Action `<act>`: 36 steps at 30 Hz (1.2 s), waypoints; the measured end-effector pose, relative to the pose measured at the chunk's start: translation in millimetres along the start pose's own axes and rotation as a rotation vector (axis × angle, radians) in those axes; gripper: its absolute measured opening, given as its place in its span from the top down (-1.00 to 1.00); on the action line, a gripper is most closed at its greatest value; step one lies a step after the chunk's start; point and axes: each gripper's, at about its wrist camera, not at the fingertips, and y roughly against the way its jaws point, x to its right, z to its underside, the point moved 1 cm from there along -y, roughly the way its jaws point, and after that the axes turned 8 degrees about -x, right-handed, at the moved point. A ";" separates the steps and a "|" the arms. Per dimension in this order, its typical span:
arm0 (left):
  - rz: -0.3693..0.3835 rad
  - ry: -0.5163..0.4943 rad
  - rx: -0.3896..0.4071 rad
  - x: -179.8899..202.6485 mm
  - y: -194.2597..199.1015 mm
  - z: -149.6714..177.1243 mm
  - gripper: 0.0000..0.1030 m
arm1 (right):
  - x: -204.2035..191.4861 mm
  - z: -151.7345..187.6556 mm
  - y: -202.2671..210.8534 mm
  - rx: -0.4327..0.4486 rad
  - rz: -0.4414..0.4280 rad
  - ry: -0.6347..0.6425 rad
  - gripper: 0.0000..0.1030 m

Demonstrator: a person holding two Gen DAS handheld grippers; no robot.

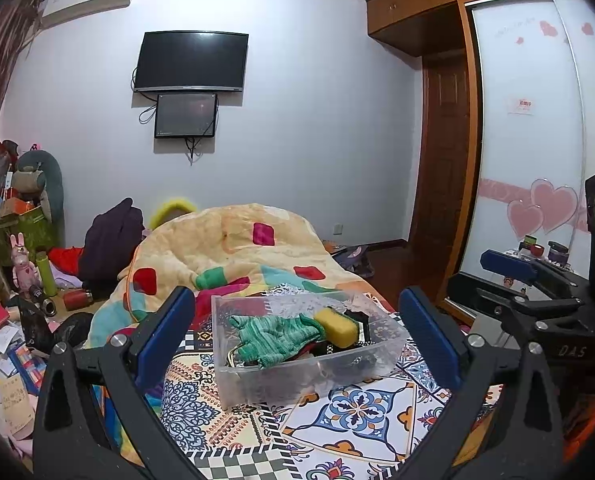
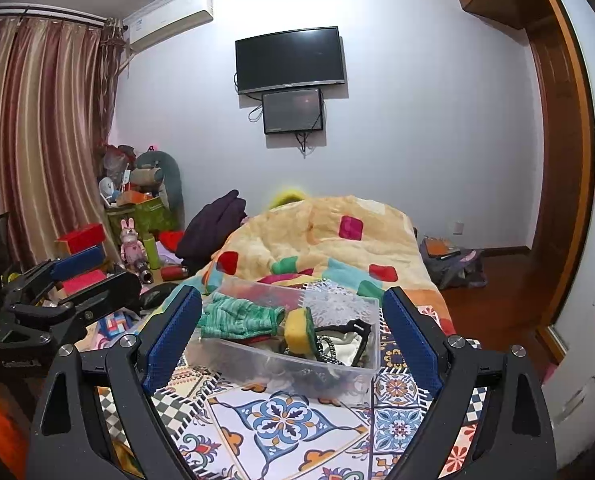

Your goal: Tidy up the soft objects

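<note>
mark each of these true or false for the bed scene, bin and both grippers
1. The clear bin sits on the patterned bedspread. True.
2. A yellow sponge lies in the bin. True.
3. The left gripper is clamped on the green cloth. False: its jaws stand open and empty.
4. The bin is empty. False: it holds the cloth, the sponge and more.
5. The right gripper holds nothing. True.

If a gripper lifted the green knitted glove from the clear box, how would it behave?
The green knitted glove would probably hang floppy, since it lies draped and creased. It likely weighs little. Its fingers may snag on the yellow sponge it touches inside the clear plastic box.
</note>
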 end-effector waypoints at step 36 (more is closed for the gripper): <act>-0.024 0.001 0.003 -2.7 -4.9 3.5 -1.00 | -3.4 0.7 3.3 0.002 -0.009 0.002 -0.76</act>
